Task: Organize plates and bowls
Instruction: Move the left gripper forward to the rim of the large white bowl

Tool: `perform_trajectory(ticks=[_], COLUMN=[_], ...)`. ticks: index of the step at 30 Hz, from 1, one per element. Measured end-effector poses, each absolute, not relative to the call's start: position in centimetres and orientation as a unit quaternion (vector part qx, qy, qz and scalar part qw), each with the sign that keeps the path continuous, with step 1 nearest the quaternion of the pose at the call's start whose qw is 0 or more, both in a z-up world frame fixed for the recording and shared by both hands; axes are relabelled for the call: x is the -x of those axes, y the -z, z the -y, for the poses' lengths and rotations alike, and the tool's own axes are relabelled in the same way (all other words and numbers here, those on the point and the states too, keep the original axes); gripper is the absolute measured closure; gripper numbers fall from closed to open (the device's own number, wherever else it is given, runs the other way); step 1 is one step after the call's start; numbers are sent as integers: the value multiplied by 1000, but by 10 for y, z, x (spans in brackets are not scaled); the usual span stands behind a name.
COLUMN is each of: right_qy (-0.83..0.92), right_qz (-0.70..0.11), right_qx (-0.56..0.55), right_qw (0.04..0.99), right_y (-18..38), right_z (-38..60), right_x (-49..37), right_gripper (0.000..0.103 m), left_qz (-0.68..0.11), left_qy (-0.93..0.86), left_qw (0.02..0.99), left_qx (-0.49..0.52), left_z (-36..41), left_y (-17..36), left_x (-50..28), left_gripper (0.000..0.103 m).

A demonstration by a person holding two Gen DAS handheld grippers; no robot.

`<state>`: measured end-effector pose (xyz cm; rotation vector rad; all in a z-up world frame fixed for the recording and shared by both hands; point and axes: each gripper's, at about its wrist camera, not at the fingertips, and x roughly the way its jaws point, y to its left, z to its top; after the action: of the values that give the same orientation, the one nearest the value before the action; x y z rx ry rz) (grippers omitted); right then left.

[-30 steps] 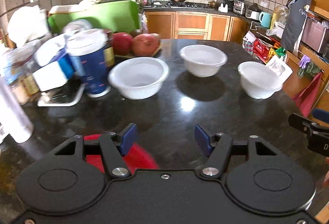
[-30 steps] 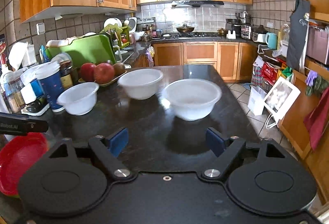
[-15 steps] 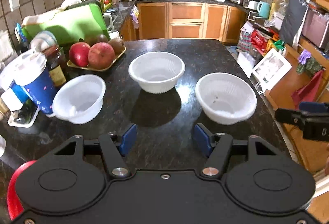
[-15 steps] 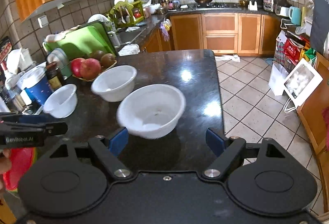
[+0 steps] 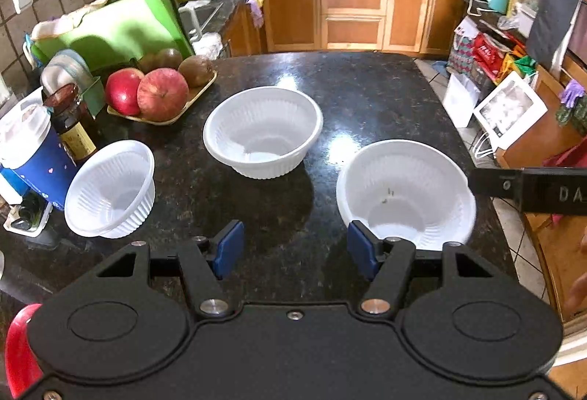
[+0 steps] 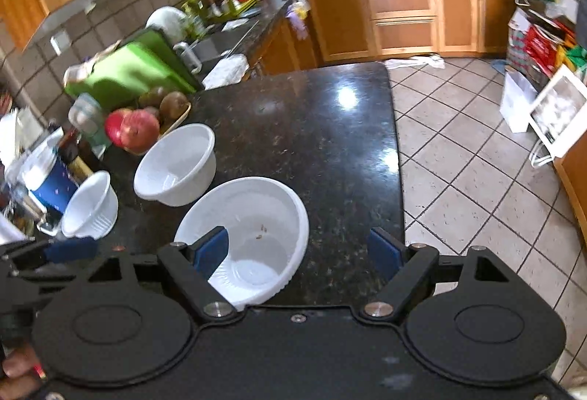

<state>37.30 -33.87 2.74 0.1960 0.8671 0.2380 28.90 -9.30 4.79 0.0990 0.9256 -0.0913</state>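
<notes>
On black granite counter, tiled kitchen

Fruit tray and green cutting board occupy the counter's far-left edge. Blue cup and dark bottle stand nearer along it.

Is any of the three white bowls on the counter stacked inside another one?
No: the left bowl, the middle bowl and the right bowl each sit apart on the dark counter.
</notes>
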Motion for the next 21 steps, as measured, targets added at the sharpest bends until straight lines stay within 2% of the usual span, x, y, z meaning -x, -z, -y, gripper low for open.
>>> perform_trajectory(ticks=[16,21], right_qy=[-112,-124], right_qz=[-443,-445], right_qx=[-96,-77], right_qw=[884,884], right_y=[-12,-11], right_z=[338,333], right_x=[-416,-417], right_gripper=[19,23], left_qz=[-468,-472], left_qy=[33,40], left_qw=[882,879], left_qx=[-47,-48], left_z=[101,105], left_y=[-39,-36], left_x=[-310,-316], left_gripper=[37,37])
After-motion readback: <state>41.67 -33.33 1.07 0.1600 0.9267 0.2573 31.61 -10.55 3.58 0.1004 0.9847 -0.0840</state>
